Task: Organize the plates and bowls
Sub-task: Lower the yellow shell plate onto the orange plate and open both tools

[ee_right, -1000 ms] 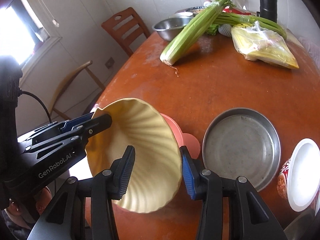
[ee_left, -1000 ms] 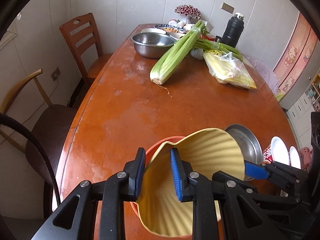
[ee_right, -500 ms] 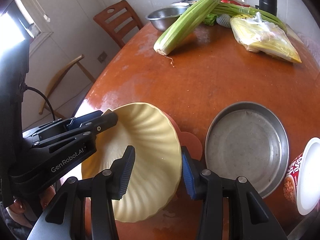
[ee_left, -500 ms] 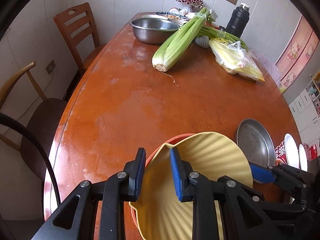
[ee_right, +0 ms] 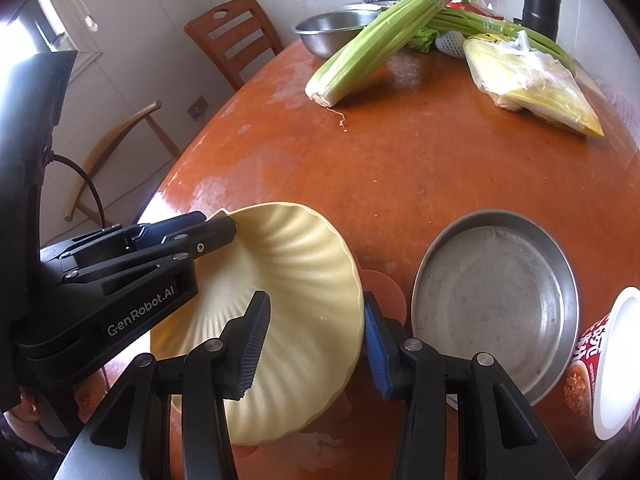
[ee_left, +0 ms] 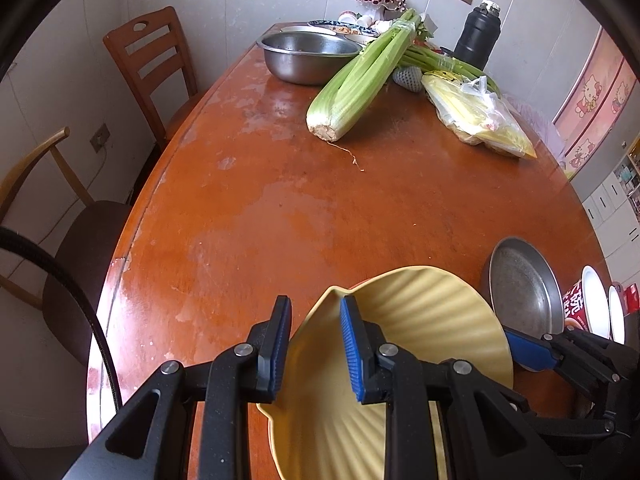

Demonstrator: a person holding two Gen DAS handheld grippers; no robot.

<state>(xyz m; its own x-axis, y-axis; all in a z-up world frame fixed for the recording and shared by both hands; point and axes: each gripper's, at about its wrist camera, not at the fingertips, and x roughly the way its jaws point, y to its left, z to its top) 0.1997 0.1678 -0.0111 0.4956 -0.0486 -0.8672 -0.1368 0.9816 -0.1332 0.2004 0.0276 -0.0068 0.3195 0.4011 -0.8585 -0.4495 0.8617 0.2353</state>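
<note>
A pale yellow ribbed plate (ee_left: 424, 344) (ee_right: 296, 304) lies nearly flat on an orange plate (ee_right: 386, 286) near the table's front edge. My left gripper (ee_left: 314, 344) has its jaws astride the yellow plate's left rim, with a gap showing on the outer side. My right gripper (ee_right: 314, 340) straddles the right rim, jaws wide apart and not touching it. The left gripper also shows in the right wrist view (ee_right: 218, 232). A steel pan (ee_right: 494, 300) (ee_left: 522, 286) sits just right of the plates.
The round wooden table (ee_left: 280, 208) carries celery (ee_left: 360, 84), a steel bowl (ee_left: 304, 56), a bag of yellow food (ee_left: 476, 116) and a black flask (ee_left: 478, 38) at the back. An instant-noodle cup (ee_right: 596, 352) stands at the right. Chairs (ee_left: 152, 64) stand left.
The yellow plate has tilted down from steeply raised to nearly flat on the orange plate. Both grippers lowered with it, and the left jaws have loosened on the rim.
</note>
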